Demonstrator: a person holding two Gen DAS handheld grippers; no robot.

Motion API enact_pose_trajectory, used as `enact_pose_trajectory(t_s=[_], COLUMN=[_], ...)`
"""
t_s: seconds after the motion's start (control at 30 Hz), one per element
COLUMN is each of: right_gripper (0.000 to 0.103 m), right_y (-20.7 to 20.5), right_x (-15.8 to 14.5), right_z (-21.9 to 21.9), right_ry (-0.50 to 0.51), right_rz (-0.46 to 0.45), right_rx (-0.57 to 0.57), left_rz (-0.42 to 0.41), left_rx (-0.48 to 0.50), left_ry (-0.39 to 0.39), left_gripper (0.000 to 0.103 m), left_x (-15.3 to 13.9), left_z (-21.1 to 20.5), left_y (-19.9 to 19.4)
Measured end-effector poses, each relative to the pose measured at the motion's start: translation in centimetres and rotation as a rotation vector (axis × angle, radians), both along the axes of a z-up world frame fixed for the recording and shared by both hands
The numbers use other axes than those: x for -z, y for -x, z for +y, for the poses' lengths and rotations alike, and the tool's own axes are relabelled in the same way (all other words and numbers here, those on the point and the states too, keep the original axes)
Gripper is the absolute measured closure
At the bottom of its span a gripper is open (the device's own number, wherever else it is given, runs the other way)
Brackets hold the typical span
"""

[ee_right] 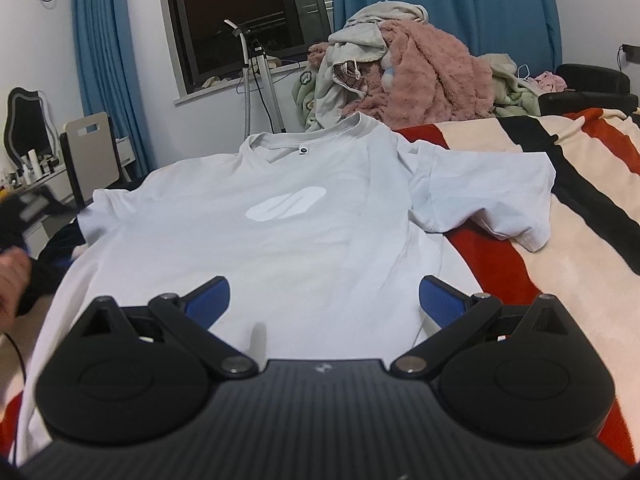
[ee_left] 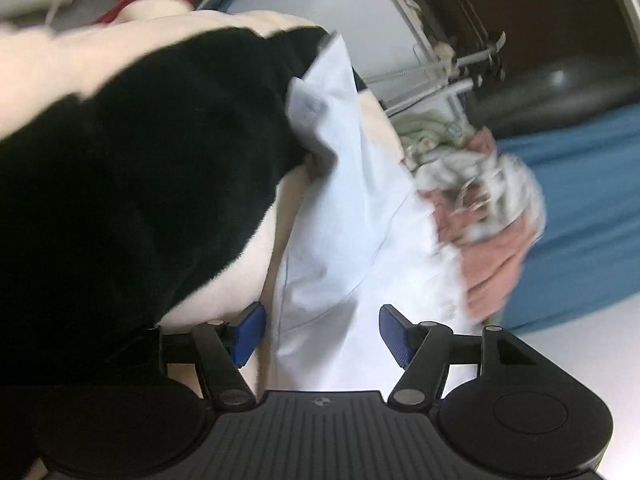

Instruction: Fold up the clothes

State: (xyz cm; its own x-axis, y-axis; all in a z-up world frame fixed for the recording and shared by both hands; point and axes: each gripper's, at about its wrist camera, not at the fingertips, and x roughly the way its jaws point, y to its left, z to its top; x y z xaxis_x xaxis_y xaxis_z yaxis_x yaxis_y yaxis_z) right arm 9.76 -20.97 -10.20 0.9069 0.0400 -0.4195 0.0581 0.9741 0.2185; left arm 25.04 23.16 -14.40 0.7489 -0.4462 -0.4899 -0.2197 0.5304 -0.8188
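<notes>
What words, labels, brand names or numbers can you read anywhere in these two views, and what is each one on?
No text can be read in either view.
The neck label inside the collar of the white T-shirt: a small black tag, too small to read.
The chest print on the T-shirt: a white slanted shape, a logo with no letters.
The bottles on the dresser at the left: too small and blurred to read.
</notes>
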Motion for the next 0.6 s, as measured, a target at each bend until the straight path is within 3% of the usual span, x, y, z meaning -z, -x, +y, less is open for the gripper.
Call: enact_pose_trajectory(t_s=[0.03,0.07,0.13,0.23,0.37,0.43,0.57,0.6], right_gripper=[0.0,0.0,0.0,0.0,0.0,0.0,0.0,0.0], right_y=[0.0,0.0,0.1,0.0,-0.2,-0.3,-0.4,-0.4], right_x=[0.0,0.0,0.1,0.2,0.3,0.4,0.6,0.6], right_z=[-0.1,-0.1,-0.2,-0.2,-0.2,-0.1,0.1,0.2], right_ry=[-0.003,-0.008,-0.015,-0.022,-0.026,-0.027,-0.021,-0.019], right_rz=[0.002,0.003,0.004,0.009,0.015,0.019,0.026,0.027], right_rx=[0.0,0.0,0.001,0.002,0.0,-0.003,-0.01,-0.011], left_rz=[-0.02,-0.04,-0.081,-0.177,-0.221,-0.231,-0.174,-0.176], left_rx=[-0.014,-0.028,-0.058,-0.098,-0.089,-0.078,-0.05,-0.05], left_ry=[0.009,0.019,0.042,0.161,0.288,0.345,0.242,0.219], left_gripper=[0.02,0.015,0.016,0.037,0.042,0.052,0.069,0.08], left_x=[0.0,-0.1,-0.2,0.3,1.6,2.3,2.2,2.1], left_z=[-0.2,-0.3,-0.6,0.8,2.5,3.1,2.4,2.3], left_y=[-0.1,-0.2,-0.5,-0.6,-1.4,-1.7,-2.7,-2.7])
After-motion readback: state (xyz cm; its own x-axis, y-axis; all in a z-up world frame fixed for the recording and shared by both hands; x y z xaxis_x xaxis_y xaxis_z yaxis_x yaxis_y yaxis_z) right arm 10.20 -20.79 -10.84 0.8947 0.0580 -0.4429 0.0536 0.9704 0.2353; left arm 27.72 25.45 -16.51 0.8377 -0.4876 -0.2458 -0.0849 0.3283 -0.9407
